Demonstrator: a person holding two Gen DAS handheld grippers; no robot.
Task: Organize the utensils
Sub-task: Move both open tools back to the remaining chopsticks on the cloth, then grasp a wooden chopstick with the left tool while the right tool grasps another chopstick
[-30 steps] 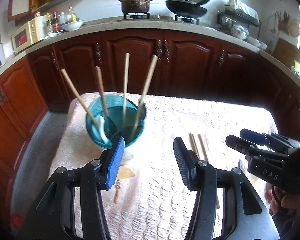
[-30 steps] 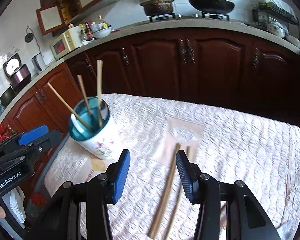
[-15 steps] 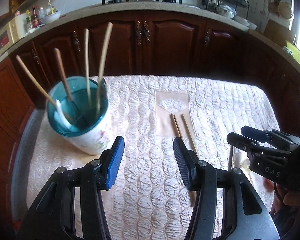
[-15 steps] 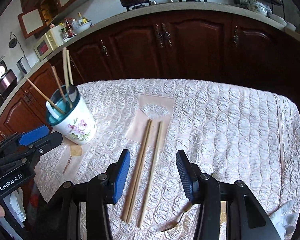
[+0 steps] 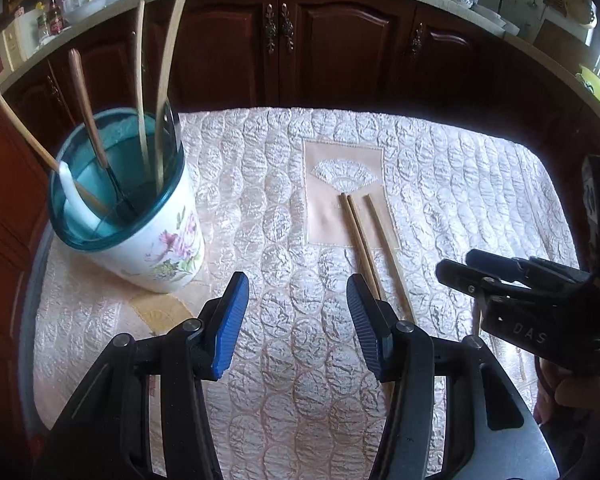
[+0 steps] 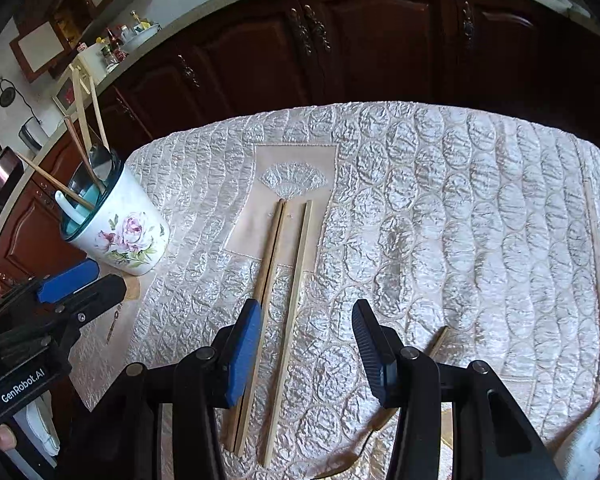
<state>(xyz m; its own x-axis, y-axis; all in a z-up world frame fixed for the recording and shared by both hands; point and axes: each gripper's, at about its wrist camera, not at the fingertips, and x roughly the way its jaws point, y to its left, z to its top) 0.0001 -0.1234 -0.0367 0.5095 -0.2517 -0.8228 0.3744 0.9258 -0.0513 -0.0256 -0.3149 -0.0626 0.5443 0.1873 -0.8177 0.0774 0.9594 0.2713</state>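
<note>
Both tongs stand released and empty, and both have drawn back and risen since a second ago. From the left tongs (image 5: 296, 320) the flowered cup (image 5: 140, 232), which filled the middle of the view, now sits off to the left near the desk's left edge, its wooden-handled utensils (image 5: 162, 80) leaning out of the teal rim. The right tongs (image 6: 306, 348) hover above the desk's near edge. The chopsticks (image 6: 272, 280) on the quilted cloth (image 6: 440, 200) lay between these fingers a second ago; now they show at full length: two touching side by side under the left blue pad (image 6: 242, 356), a third just beside them, tips on the fan patch (image 6: 296, 184).
</note>
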